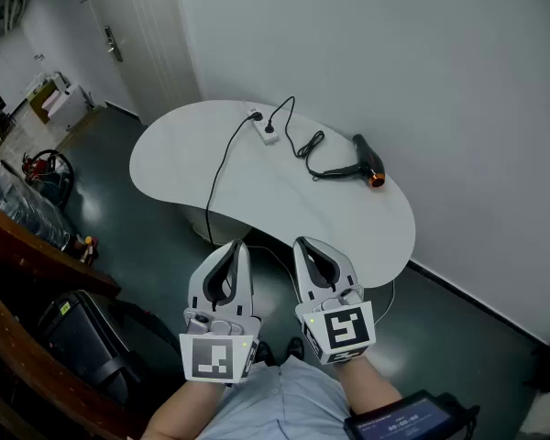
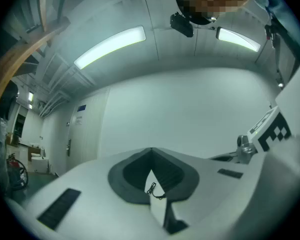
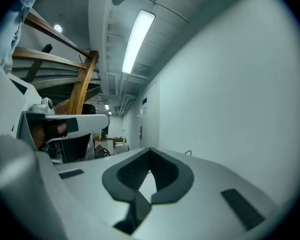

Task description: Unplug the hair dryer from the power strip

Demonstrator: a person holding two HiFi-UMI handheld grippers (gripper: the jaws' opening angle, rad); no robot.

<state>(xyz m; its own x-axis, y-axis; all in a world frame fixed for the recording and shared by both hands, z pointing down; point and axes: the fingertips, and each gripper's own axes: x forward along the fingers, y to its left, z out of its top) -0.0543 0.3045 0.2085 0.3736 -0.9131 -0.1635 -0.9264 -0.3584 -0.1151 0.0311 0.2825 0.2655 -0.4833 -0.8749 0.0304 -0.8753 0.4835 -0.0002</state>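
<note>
A black hair dryer (image 1: 368,165) with an orange nozzle lies at the far right of the white table (image 1: 257,200). Its black cord (image 1: 307,142) loops left to a plug in the white power strip (image 1: 266,130) near the table's far edge. Both grippers hover low and close to the person's body, short of the table's near edge. My left gripper (image 1: 240,244) (image 2: 151,150) is shut with nothing in it. To its right, my right gripper (image 1: 301,242) (image 3: 150,150) also has its jaws together and holds nothing. Neither touches the cord or the strip.
The strip's own black cable (image 1: 218,168) runs over the table's near edge to the floor. A black bag (image 1: 82,337) and a wooden rail (image 1: 37,246) stand at the left. The wall runs behind the table, with a door (image 1: 137,35) at the far left.
</note>
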